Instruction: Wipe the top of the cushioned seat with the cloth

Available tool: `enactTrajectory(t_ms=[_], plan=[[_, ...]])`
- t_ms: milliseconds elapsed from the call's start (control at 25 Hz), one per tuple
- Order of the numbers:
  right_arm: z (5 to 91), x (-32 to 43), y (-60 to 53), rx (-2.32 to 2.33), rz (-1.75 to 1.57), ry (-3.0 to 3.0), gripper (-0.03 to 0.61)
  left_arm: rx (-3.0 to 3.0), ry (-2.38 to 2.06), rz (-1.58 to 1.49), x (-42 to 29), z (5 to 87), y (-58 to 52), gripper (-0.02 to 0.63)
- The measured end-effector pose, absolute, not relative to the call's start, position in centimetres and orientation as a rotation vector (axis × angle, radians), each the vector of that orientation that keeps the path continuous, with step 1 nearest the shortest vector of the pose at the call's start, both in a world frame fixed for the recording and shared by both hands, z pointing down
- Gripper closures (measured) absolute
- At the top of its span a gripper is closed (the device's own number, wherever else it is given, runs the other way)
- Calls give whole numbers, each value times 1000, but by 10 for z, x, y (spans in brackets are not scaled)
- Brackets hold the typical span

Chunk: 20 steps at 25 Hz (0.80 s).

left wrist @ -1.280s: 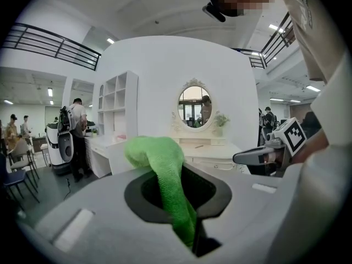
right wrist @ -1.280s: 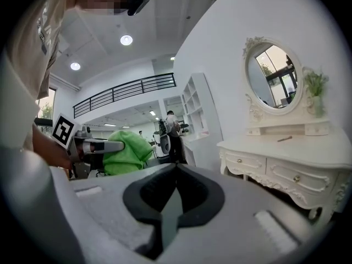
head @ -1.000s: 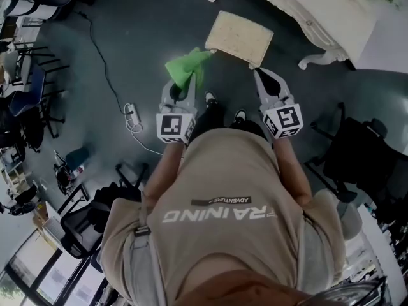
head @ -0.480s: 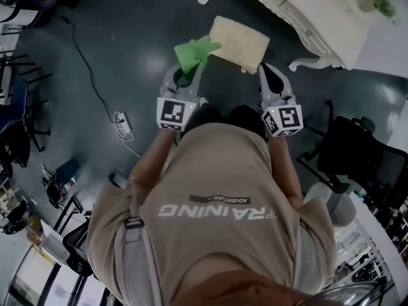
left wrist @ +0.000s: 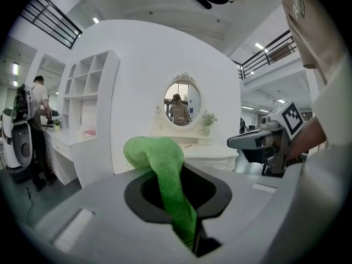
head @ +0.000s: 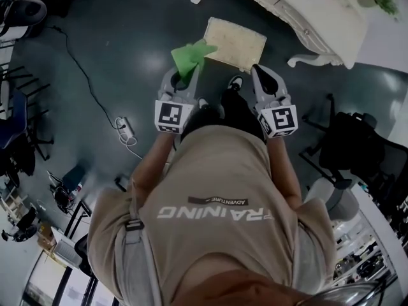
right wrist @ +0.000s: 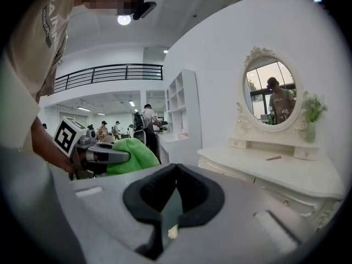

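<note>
Left claw (head: 182, 80) grips the green cloth (head: 190, 55) by the cushioned seat's (head: 239, 42) left edge. Right claw (head: 264, 76) is closed, empty; a white vanity (head: 299, 11) stands beyond.

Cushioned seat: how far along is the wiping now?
Done: the left gripper is shut on the green cloth. In hand: the cloth hangs at the near left corner of the cushioned seat; contact is unclear. Left: wiping the top. The right gripper is shut, empty.

The green cloth (head: 191, 57) hid the left corner of the cushioned seat (head: 237, 43); the head view's top edge cut off the dressing table (head: 312, 19).
</note>
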State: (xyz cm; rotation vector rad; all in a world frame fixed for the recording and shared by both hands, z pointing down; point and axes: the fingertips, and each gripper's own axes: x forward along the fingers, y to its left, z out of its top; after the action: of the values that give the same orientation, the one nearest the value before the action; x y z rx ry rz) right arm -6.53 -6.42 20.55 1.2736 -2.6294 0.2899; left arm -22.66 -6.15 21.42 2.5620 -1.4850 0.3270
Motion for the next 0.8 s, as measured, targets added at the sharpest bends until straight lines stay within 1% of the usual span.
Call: enactTrajectory(t_ms=[520,800], plan=[[224,29,-184,1230,354,-2704,577,2521,-1597,415,-142,205,-172,566],[262,67,-217,1186,445,-2698,577,2444,-1615,469,-109,225,-223,566]])
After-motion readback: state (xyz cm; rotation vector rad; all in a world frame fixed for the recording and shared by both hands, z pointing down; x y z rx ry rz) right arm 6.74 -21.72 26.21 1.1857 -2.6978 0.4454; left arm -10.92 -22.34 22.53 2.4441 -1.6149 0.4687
